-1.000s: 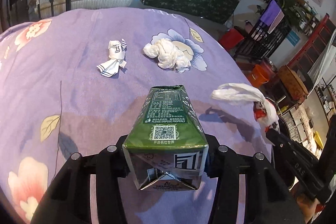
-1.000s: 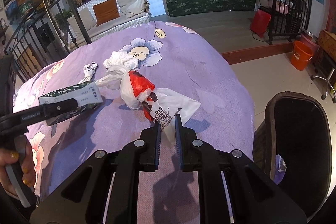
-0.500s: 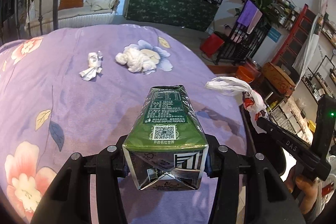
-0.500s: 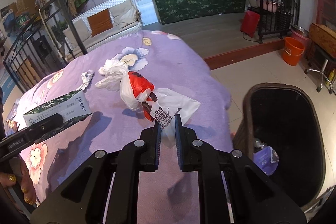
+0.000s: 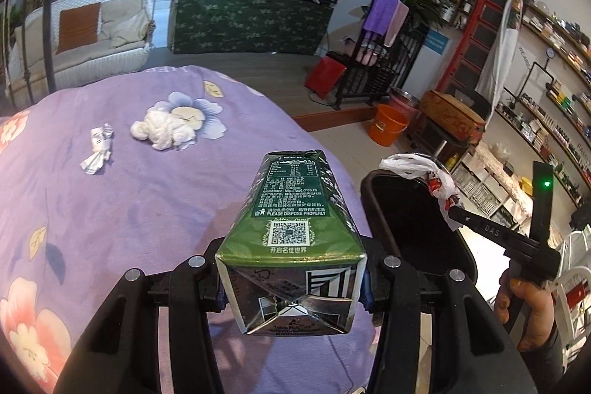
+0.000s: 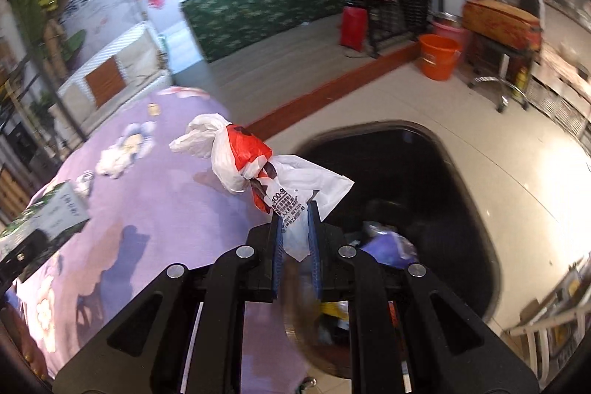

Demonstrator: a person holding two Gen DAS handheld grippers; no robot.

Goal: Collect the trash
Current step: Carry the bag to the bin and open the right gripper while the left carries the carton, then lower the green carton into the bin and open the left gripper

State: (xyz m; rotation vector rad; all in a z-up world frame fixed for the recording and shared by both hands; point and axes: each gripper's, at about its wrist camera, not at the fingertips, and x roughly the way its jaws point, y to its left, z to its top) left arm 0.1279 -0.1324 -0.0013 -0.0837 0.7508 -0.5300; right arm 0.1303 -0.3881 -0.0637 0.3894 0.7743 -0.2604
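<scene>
Green carton [image 5: 291, 228] sits clamped in the left gripper [image 5: 291, 287] above the purple cloth [image 5: 147, 209]. Jaws of the right gripper [image 6: 295, 239] pinch a white-and-red plastic bag [image 6: 251, 161] at the rim of the black bin [image 6: 472, 194]. Crumpled tissue [image 5: 162, 132] and a wrapper [image 5: 98, 148] lie on the cloth.

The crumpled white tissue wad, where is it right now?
In the left wrist view the tissue wad lies upper left on the purple tablecloth, on the flower print, just right of a small crumpled wrapper.

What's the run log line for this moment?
left gripper: shut on carton | right gripper: shut on bag | bin: beside table | left on table: tissue, wrapper
</scene>
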